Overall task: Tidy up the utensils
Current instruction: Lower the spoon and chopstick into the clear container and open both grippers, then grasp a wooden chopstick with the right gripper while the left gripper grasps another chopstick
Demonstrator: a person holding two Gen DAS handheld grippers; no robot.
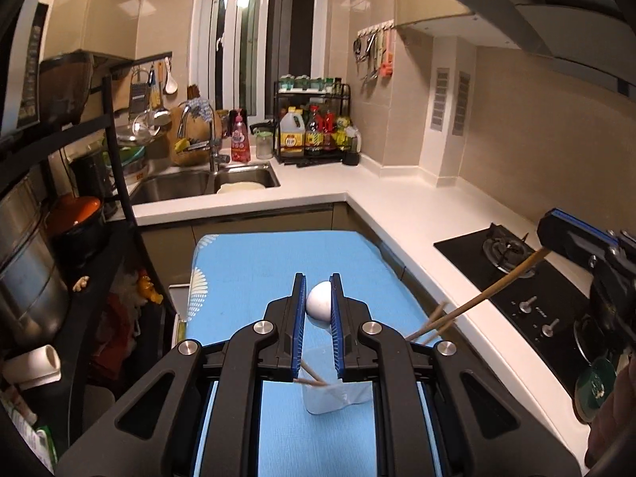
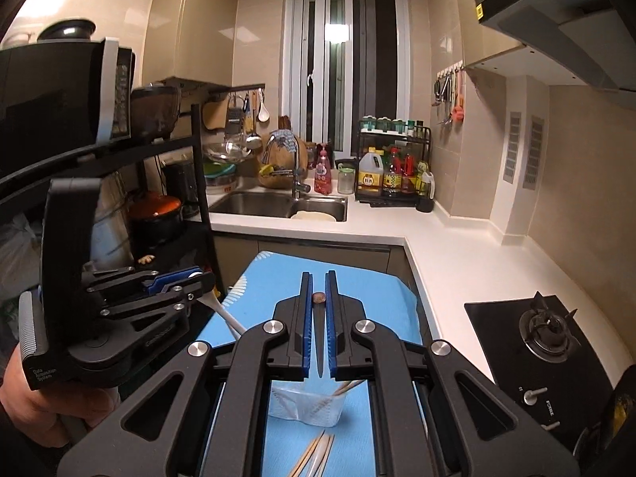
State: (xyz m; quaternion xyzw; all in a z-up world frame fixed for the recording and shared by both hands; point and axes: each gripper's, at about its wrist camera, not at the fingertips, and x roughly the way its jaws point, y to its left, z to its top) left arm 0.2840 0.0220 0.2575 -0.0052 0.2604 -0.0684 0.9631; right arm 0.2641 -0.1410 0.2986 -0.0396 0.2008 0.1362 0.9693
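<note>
A white spoon [image 1: 319,305] is clamped between the closed fingers of the left gripper [image 1: 318,306], its rounded bowl showing between the blue pads and raised above the blue tablecloth [image 1: 258,262]. In the right wrist view the same spoon [image 2: 222,314] is seen from the side, its white handle slanting down from the left gripper [image 2: 187,278], which is held by a hand [image 2: 47,393] at the lower left.

A chopstick [image 2: 319,342] is gripped end-on by the right gripper [image 2: 318,302], whose fingers are closed on it; its round brownish tip shows between the pads and the dark shaft runs back toward the camera. From the left wrist view the chopstick [image 1: 489,294] is seen as a long wooden stick slanting down and left from the right gripper [image 1: 550,244], over the white countertop [image 1: 401,210] beside the black gas hob [image 1: 505,254].

A clear plastic container [image 2: 314,405] stands on the tablecloth beneath both grippers. Wooden sticks, probably chopsticks, lean inside the container [image 1: 342,395], though the view through the fingers is partly blocked. More chopsticks [image 2: 314,453] lie loose on the cloth just in front of the container. A steel sink [image 2: 278,204] is set into the counter beyond the table.
</note>
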